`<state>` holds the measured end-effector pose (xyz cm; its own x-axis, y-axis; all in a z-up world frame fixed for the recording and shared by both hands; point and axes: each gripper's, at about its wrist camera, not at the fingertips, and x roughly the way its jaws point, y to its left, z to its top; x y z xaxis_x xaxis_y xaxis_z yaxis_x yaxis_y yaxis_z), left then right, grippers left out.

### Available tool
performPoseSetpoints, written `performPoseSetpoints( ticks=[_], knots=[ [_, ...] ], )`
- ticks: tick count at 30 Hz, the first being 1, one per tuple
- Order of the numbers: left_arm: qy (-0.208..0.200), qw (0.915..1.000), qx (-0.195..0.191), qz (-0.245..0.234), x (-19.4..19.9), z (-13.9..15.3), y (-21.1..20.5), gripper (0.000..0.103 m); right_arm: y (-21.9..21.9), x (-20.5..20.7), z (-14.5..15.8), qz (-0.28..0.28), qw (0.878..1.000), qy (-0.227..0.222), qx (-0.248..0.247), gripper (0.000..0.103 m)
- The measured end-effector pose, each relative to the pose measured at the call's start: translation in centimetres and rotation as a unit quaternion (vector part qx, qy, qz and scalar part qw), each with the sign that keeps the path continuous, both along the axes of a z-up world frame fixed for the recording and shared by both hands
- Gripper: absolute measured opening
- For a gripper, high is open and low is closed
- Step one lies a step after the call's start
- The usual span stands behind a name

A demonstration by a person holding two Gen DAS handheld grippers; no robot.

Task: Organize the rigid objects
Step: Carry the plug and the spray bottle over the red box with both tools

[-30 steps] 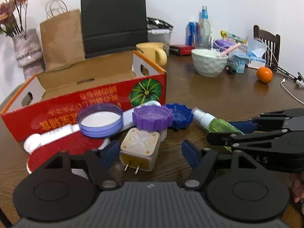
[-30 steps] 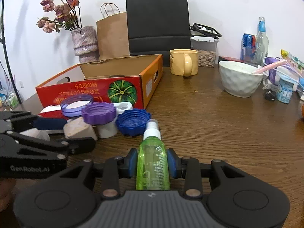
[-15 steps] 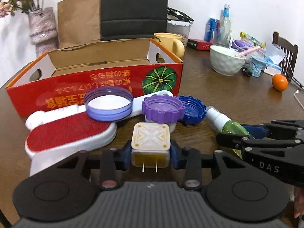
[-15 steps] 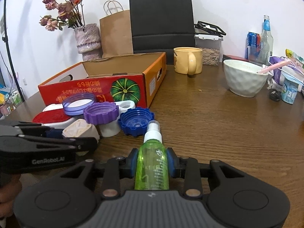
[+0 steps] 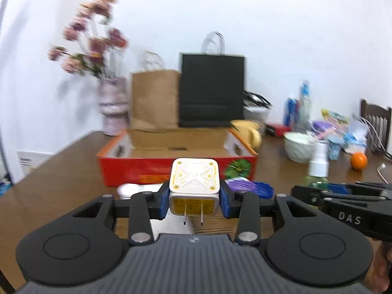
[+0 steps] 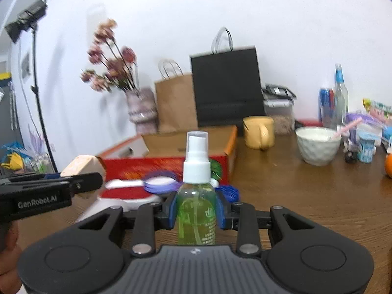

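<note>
I have the white plug adapter [image 5: 194, 186] pinched between the blue pads of my left gripper [image 5: 194, 202], prongs pointing back at me, lifted clear of the table [image 5: 61, 183]; my right gripper [image 6: 196, 212] is clamped around the belly of the green spray bottle [image 6: 196, 196], nozzle pointing away and slightly up. As I read it, the step in hand is carrying both to the open red cardboard box [image 5: 176, 169], which lies just beyond the leftover pile.

To do it well I should keep both grips firm and clear the near wall of the box before letting anything down; the adapter is blocky and will sit wherever I set it, so I would lower it onto the box floor rather than drop it; the bottle is round and may roll, so I would lay it against a wall. The white brush [image 5: 137, 189], the purple lid [image 5: 238, 185] and the blue cap [image 5: 263, 188] lie beneath my path; I should stay above them.

Both tools point forward and slightly down, side by side; my left hand [image 6: 8, 252] shows at the frame's edge.
</note>
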<state>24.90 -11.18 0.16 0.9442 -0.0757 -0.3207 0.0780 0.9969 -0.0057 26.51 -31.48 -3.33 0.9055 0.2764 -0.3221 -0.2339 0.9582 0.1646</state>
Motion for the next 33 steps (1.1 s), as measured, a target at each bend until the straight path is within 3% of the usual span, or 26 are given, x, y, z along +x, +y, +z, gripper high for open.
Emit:
performPoseSetpoints(
  ticks=[6, 13, 18, 25, 30, 33],
  knots=[
    [-0.033, 0.9966, -0.015, 0.074, -5.5, 0.4, 3.8, 0.04, 3.5, -4.6, 1.3, 0.01, 0.998, -0.063, 0.001, 0.03],
    [-0.041, 0.9917, -0.019, 0.12, -8.1, 0.7, 7.5, 0.04, 5.8, -5.2, 2.0, 0.033, 0.998, -0.062, 0.004, 0.03],
    [-0.049, 0.9915, -0.03, 0.117, -7.5, 1.1, 8.7, 0.04, 6.4, -5.5, 2.4, 0.036, 0.997, -0.063, -0.004, 0.03],
    [-0.066, 0.9935, -0.036, 0.086, -2.0, 2.8, 9.7, 0.04, 6.3, -1.8, 5.1, 0.048, 0.996, -0.075, -0.016, 0.03],
    [-0.056, 0.9971, -0.027, 0.043, 5.7, 5.6, 10.0, 0.04, 5.3, 6.5, 7.6, 0.088, 0.996, -0.03, 0.011, 0.03],
    [-0.039, 0.9982, -0.033, 0.033, 10.4, 7.3, 10.8, 0.04, 5.3, 11.6, 8.9, 0.09, 0.996, -0.013, -0.023, 0.03]
  ],
)
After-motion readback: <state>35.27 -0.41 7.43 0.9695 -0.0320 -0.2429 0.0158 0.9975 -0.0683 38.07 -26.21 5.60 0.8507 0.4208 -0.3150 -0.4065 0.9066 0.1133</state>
